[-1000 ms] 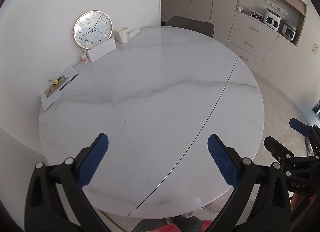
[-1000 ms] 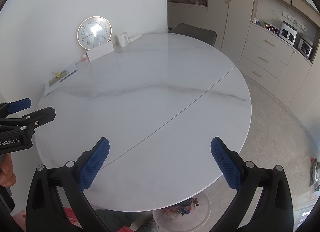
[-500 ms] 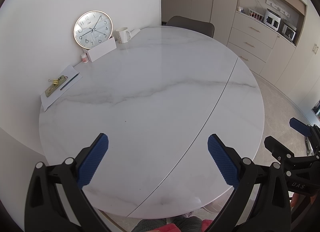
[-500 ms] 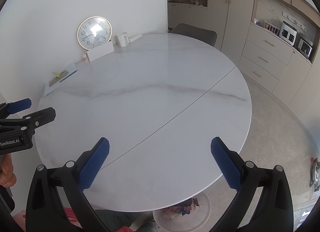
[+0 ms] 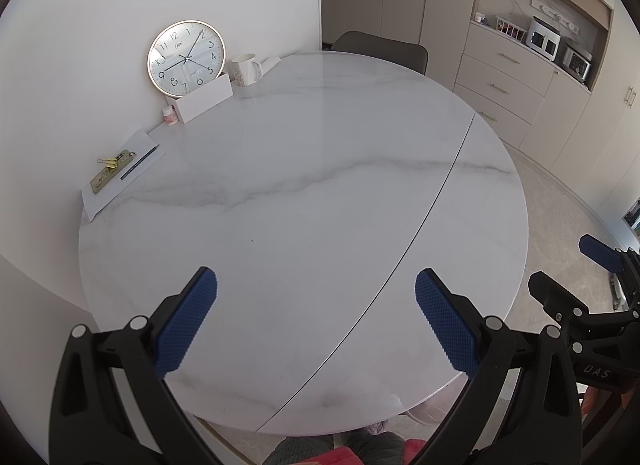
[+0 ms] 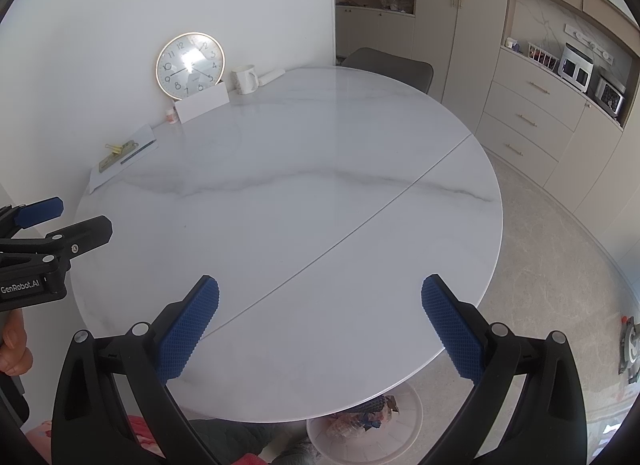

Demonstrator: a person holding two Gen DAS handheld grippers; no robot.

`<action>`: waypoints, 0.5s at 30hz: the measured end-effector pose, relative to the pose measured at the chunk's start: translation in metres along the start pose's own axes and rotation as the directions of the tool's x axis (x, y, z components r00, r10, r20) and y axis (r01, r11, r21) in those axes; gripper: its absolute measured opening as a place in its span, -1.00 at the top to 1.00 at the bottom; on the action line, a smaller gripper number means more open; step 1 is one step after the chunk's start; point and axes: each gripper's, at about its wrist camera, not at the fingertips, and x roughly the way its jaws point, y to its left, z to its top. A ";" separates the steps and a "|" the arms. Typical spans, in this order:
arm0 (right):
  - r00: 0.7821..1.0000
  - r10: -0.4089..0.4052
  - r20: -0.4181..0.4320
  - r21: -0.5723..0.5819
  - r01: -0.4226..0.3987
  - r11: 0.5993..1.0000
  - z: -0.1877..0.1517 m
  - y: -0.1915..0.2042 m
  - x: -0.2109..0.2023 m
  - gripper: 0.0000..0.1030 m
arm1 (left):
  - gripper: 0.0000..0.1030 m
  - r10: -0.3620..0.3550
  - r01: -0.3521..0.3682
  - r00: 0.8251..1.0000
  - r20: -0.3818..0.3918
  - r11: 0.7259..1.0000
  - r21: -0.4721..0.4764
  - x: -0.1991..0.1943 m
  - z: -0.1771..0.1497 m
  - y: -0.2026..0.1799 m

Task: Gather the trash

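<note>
Round white marble table (image 5: pixel 304 201) fills both wrist views, a seam running across it, its centre bare. At 10 to 11 o'clock on its far edge, against the wall: wall clock (image 5: pixel 186 58), white box (image 5: pixel 205 102), mug (image 5: pixel 245 69), a small pink-labelled bottle (image 5: pixel 169 115), and a paper sheet (image 5: pixel 122 173) carrying a pen and binder clips. None of this reads as trash. Crumpled wrappers (image 6: pixel 362 417) lie in a pale round bin (image 6: pixel 404 431) on the floor under the near table edge, at 6 o'clock in the right wrist view. Left gripper (image 5: pixel 316 323): jaws wide apart, holding nothing, hovering above the near tabletop without contact. Right gripper (image 6: pixel 320 327): same, spread fully, empty, clear of the surface. Judgement: tabletop collection looks finished, or a search step is in hand; next move calls for scanning for leftover litter, possibly on the floor, before lowering either claw.
</note>
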 end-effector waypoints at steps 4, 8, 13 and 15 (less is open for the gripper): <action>1.000 -0.001 0.002 0.000 0.001 1.000 0.000 0.002 -0.001 -0.96 | -0.85 -0.001 0.001 1.000 0.001 1.000 0.000 0.000 -0.001 0.000; 1.000 0.000 0.000 0.000 0.000 1.000 -0.001 0.003 -0.001 -0.96 | -0.85 -0.003 0.003 1.000 0.000 1.000 0.001 -0.001 -0.002 0.001; 1.000 0.000 0.001 0.000 0.000 1.000 -0.001 0.003 -0.001 -0.96 | -0.85 -0.004 0.004 1.000 0.000 1.000 0.003 -0.001 -0.003 0.001; 1.000 0.000 0.001 0.001 0.000 1.000 -0.001 0.003 -0.001 -0.96 | -0.85 -0.003 0.003 1.000 -0.001 1.000 0.004 -0.001 -0.003 0.001</action>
